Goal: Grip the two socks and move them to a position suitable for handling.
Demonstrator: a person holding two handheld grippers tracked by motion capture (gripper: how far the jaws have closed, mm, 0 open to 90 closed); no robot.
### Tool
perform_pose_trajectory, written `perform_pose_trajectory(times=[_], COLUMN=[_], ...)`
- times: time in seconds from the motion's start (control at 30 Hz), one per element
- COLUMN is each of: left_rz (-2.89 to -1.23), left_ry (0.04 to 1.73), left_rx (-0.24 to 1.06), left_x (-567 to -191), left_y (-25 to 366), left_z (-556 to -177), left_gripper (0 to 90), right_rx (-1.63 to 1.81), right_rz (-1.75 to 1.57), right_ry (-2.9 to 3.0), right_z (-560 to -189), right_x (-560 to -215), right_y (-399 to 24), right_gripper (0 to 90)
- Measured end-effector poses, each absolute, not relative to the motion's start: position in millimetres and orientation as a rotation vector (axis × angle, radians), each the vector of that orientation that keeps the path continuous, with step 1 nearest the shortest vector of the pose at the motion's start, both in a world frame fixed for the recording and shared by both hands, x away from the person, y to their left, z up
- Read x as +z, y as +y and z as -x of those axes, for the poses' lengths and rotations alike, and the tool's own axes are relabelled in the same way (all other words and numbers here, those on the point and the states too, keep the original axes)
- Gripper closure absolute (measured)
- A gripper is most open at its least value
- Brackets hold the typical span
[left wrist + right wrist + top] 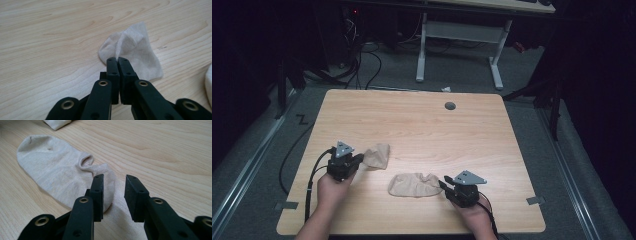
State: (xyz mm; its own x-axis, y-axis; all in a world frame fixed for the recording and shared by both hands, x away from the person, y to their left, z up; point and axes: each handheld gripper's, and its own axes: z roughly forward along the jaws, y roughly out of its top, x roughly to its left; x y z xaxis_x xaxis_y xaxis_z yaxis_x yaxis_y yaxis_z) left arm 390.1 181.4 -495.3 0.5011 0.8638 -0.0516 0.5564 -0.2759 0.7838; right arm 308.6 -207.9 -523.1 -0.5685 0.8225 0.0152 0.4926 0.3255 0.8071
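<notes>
Two beige socks on the table: one (377,156) bunched, one (414,184) flat.

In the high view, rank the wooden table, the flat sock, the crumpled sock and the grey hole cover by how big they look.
Largest to smallest:
1. Wooden table
2. Flat sock by the right gripper
3. Crumpled sock, pinched by the left gripper; bunching hides its true size
4. Grey hole cover

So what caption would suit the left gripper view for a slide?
Closed black tool pinching a fold of a pale sock on a wooden table.
</notes>
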Motion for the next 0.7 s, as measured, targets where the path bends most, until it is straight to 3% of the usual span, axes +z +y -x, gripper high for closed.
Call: perform_pose_trajectory(times=[0.27,0.7], left_rz=[-1.938,-1.946], left_ry=[1.203,1.132], left_rx=[0.531,0.507], left_x=[-480,-465], left_y=[190,151], left_z=[-390,-400], left_gripper=[87.9,87.8], right_rx=[1.132,1.14], right_rz=[-1.168,-1.165], right_ry=[2.187,2.186], right_z=[-308,-307], right_x=[-522,-521], right_y=[-210,-209], right_gripper=[69.5,69.5])
